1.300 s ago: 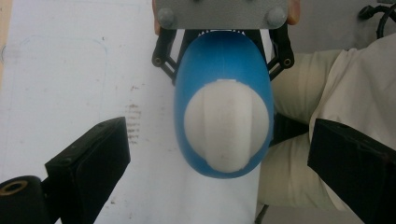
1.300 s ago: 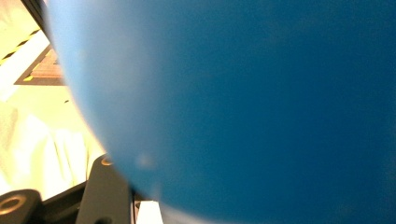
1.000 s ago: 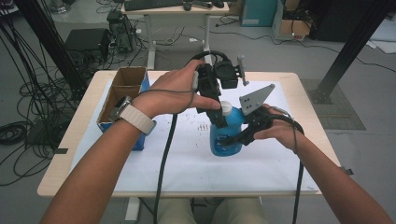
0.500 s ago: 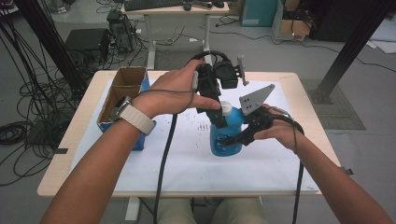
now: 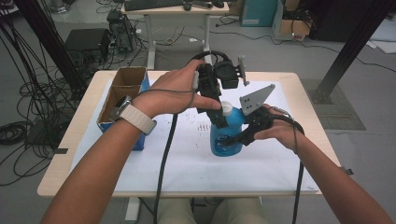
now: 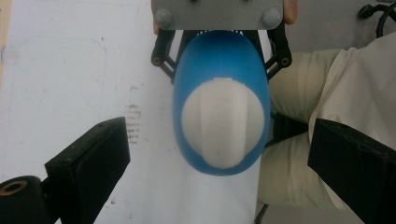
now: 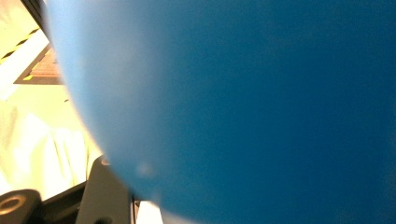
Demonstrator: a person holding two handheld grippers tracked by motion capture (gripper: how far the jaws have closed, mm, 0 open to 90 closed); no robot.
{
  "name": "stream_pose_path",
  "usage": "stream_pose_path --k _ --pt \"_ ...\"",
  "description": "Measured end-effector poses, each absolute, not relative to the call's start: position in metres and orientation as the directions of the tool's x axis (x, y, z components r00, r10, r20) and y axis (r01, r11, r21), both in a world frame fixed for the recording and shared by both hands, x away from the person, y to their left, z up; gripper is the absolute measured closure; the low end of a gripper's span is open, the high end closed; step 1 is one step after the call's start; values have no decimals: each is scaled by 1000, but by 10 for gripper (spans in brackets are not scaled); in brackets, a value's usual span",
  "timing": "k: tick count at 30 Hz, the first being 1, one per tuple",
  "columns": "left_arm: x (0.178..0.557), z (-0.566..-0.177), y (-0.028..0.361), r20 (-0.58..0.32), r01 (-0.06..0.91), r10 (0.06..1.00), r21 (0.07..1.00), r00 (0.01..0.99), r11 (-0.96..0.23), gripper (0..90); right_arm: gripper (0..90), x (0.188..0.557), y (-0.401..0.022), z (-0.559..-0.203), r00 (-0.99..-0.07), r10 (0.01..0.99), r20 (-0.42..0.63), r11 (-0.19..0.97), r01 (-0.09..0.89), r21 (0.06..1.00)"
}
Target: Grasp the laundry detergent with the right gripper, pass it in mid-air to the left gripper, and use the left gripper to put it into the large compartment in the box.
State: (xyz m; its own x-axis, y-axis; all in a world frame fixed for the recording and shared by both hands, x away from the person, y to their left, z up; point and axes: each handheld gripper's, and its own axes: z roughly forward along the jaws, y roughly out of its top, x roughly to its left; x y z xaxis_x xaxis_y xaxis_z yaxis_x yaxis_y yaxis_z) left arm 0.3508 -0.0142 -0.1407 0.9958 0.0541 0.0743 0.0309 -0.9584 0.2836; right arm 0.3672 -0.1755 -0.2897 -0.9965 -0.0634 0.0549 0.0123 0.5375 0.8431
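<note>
A cardboard box (image 5: 122, 93) sits at the tabletop's (image 5: 84, 154) left edge. The left hand-held gripper (image 5: 218, 116) hangs spread over the white cap (image 6: 223, 122) of the blue bottle (image 5: 226, 135) standing mid-table. The right hand-held gripper (image 5: 233, 139) pinches the bottle's body.

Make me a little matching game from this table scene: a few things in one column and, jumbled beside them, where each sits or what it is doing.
1 blue bottle
2 white cap
3 cardboard box
4 left gripper

a open above the cap
b at the table's left edge
c clamped by the right gripper
d on top of the bottle

Pairs: 1-c, 2-d, 3-b, 4-a
</note>
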Motion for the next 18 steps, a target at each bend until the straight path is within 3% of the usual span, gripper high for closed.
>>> stream_pose_path --k 18 --pt "351 -141 -13 76 34 58 283 995 -959 59 429 367 -176 -290 -997 -58 59 543 18 840"
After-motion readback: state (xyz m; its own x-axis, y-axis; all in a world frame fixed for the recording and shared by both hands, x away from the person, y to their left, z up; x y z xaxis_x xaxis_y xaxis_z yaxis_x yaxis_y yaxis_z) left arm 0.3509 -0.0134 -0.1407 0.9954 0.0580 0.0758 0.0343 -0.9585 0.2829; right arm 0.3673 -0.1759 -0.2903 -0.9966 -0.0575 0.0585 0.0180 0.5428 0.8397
